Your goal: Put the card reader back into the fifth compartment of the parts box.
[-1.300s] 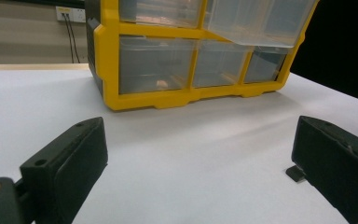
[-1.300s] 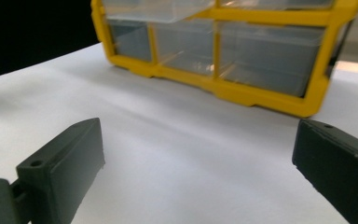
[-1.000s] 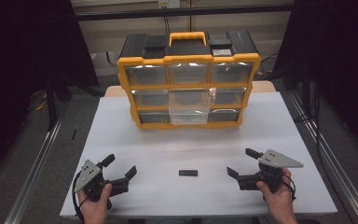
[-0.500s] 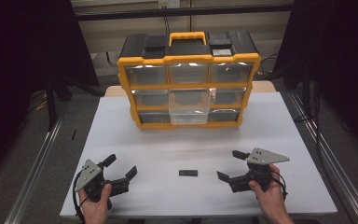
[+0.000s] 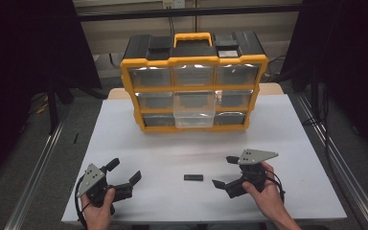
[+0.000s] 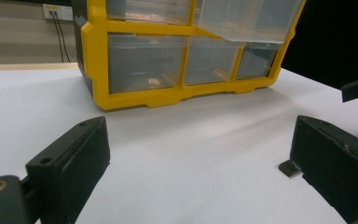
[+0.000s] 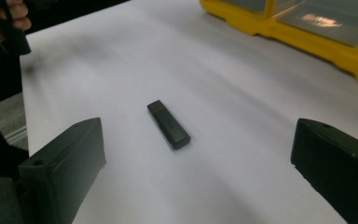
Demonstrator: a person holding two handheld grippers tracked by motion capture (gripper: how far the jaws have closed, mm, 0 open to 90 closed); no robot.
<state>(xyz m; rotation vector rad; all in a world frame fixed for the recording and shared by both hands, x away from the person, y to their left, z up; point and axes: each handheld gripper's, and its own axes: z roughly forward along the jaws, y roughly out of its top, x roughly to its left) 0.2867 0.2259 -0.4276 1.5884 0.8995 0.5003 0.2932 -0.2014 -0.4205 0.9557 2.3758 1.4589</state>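
Dim, even overhead light fell on the white table [image 5: 292, 143], with dark surroundings. Glare streaked the organizer's clear drawers [image 5: 194, 74]. Motion blur softened the right gripper view's far table edge; near jaws sat out of focus.

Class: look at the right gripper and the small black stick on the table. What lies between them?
Nothing: bare white table separates the open right gripper from the black stick, as the high view shows.

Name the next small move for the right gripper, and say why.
Probably ease the right gripper forward and down until its open fingers straddle the small black stick: it lies flat on the white table, just ahead, between the fingers, untouched.
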